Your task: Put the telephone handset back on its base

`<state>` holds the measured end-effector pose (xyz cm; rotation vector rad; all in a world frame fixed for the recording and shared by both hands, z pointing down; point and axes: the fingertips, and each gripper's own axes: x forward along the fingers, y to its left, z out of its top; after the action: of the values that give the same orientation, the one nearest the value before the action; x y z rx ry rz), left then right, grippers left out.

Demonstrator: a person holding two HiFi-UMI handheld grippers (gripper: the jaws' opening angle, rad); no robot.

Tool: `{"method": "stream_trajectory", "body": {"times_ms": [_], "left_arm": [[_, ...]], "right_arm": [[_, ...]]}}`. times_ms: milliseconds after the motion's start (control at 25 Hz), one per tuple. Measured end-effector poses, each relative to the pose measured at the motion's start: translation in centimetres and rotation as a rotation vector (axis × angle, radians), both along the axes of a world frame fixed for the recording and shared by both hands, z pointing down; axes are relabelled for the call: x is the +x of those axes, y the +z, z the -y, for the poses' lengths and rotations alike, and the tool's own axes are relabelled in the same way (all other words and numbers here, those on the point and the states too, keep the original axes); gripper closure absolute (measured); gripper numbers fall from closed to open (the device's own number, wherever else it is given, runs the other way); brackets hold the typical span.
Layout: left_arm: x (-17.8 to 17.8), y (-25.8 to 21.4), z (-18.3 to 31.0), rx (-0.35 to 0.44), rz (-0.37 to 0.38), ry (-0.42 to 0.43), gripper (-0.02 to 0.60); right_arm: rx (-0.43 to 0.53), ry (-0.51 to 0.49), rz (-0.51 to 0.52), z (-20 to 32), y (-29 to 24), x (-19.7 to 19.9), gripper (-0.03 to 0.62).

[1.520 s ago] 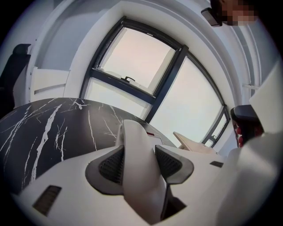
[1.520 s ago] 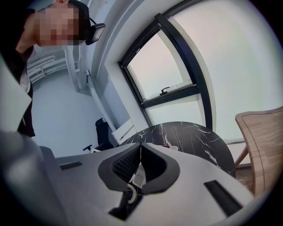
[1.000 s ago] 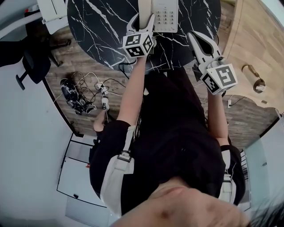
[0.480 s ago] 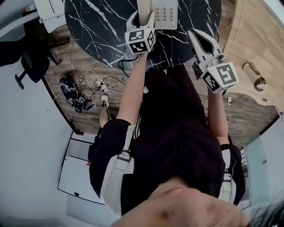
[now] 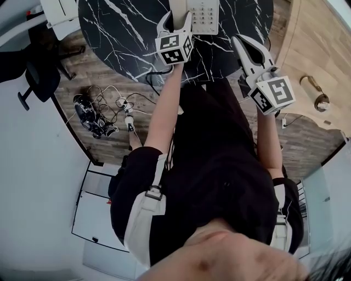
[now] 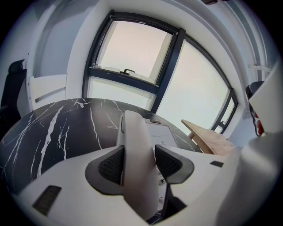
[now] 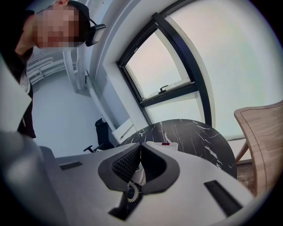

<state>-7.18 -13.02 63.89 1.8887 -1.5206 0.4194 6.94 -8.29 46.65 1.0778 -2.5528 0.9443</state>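
The white telephone handset (image 6: 134,132) lies lengthwise between my left gripper's (image 6: 139,155) dark pads, which are shut on its sides. It sits over the left side of the white phone base (image 5: 204,15), beside the keypad; whether it rests in the cradle I cannot tell. In the head view the left gripper (image 5: 175,22) reaches over the near edge of the black marble table (image 5: 120,27). My right gripper (image 5: 241,44) hovers at the table's right edge, pads together with nothing between them (image 7: 140,148). A coiled cord (image 7: 131,192) shows below its jaws, and the phone base (image 7: 161,145) lies ahead.
A wooden chair (image 5: 312,33) stands close to the table's right side. A tangle of cables and a power strip (image 5: 98,115) lies on the wood floor at left. A black office chair (image 5: 38,77) and a white chair (image 5: 63,13) stand at the far left.
My left gripper has moved slightly forward over the table with the handset held, closer along the base. The right gripper has barely shifted.
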Motion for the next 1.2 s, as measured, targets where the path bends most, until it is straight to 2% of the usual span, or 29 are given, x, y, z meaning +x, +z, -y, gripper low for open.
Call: {"method": "stream_trajectory", "body": {"times_ms": [280,440,760,1000,1200], "left_arm": [[0.1,0.0,-0.1,0.006,-0.002,0.015,0.336],[0.5,0.1,-0.4,0.003,0.003,0.029,0.307],[-0.1,-0.1,-2.1,0.002,0.049,-0.011,0.321],[-0.5,0.7,-3.2,-0.026,0.043,-0.055,0.341],[-0.4,0.8,-3.1,-0.030,0.053,-0.051,0.341]], "right_arm": [[-0.001,-0.004,0.005,-0.3,0.1,-0.2,0.564],[-0.004,-0.004,0.005,-0.4,0.1,-0.2,0.565],[-0.001,-0.009,0.010,-0.5,-0.1,-0.2,0.564],[-0.003,-0.015,0.014,-0.6,0.0,-0.4,0.564],[-0.005,-0.012,0.014,-0.6,0.1,-0.2,0.563]]}}
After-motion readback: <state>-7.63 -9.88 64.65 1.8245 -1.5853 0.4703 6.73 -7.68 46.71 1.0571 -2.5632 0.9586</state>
